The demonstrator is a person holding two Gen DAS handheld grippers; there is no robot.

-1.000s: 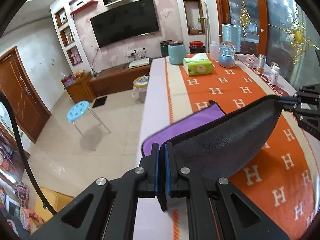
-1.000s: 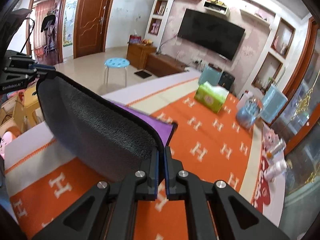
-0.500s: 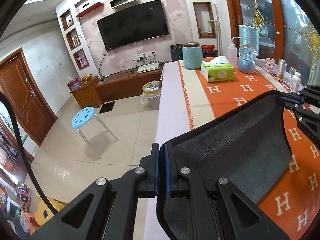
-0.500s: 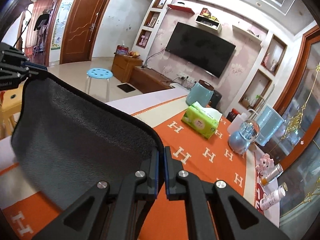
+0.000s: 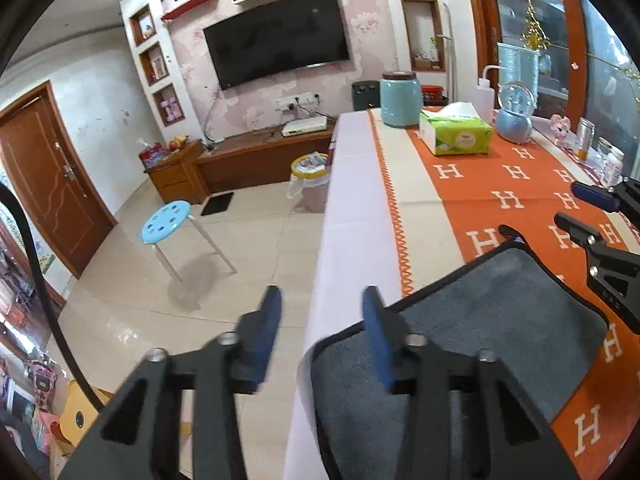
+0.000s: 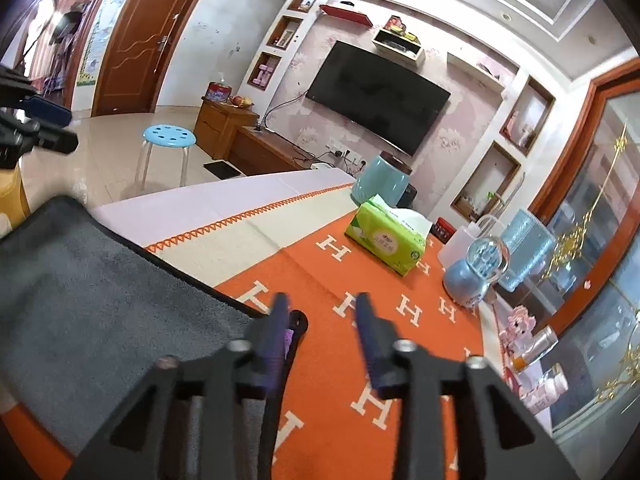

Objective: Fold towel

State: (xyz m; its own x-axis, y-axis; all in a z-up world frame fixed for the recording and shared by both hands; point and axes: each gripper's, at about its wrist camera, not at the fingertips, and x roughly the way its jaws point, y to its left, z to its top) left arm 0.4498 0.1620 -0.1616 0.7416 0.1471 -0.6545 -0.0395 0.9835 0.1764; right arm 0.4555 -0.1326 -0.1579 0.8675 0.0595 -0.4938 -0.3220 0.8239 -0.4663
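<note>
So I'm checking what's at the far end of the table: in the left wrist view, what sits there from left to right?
Blue jar → green tissue box → white squeeze bottle → snow globe → pink figurine.

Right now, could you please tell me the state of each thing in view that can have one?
left hand-held gripper: open, holding nothing
right hand-held gripper: open, holding nothing
grey towel: released, lying folded on the orange tablecloth
tissue box: open, tissue sticking out
teal jar: lid on
TV: off
</note>
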